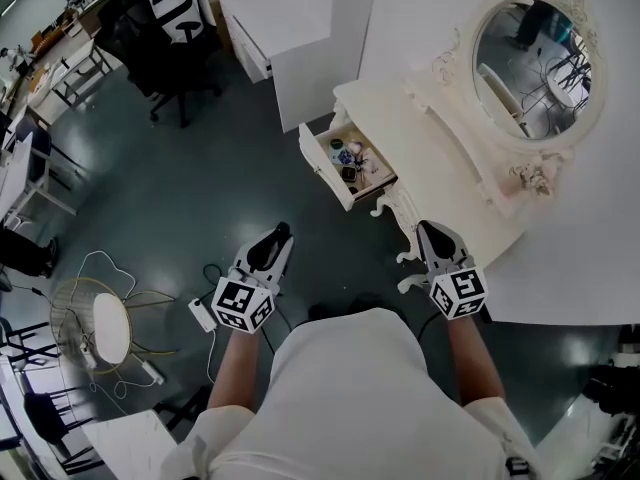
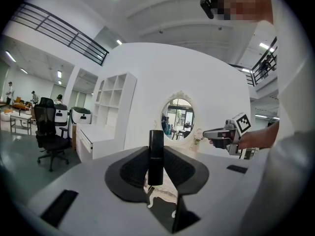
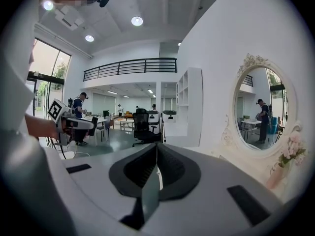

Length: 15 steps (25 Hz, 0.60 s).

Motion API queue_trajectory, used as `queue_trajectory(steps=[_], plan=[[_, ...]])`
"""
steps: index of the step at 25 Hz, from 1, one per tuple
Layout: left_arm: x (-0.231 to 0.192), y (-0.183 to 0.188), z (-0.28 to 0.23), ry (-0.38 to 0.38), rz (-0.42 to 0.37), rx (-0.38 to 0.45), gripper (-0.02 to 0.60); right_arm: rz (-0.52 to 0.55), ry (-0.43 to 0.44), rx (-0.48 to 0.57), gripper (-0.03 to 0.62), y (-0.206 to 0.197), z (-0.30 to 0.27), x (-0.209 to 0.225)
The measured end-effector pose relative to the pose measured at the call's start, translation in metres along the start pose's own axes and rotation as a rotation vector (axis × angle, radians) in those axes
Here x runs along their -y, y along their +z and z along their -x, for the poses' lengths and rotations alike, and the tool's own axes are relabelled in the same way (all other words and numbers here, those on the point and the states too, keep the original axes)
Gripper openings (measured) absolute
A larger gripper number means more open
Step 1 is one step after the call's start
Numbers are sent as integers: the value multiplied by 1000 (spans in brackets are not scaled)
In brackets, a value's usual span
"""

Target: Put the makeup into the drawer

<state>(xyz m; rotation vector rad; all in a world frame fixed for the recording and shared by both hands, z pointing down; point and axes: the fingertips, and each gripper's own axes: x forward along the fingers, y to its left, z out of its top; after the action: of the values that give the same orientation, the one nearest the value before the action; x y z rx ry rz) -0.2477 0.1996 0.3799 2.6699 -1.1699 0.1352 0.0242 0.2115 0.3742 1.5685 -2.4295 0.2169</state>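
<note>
Between the jaws of the left gripper [image 1: 277, 236] stood a black makeup tube [image 2: 156, 156], pinched upright. The right gripper [image 3: 156, 171] was pressed together and empty. Ahead and to the right, the open drawer [image 1: 322, 164] held small items. Bringing the tube over a bare spot and lowering it before release would probably avoid knocking them.

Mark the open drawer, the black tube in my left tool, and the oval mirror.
open drawer [image 1: 322, 168], head view, its white front panel.
black tube [image 2: 156, 154], left gripper view, mid-body between the jaws.
oval mirror [image 1: 535, 68], head view, centre of the glass.
</note>
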Motion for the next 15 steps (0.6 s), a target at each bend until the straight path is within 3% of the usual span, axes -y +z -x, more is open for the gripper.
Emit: queue_trajectory(steps=[15], plan=[[-16, 4, -35, 34, 62, 9, 101, -2, 27, -32, 29, 2, -32, 32]])
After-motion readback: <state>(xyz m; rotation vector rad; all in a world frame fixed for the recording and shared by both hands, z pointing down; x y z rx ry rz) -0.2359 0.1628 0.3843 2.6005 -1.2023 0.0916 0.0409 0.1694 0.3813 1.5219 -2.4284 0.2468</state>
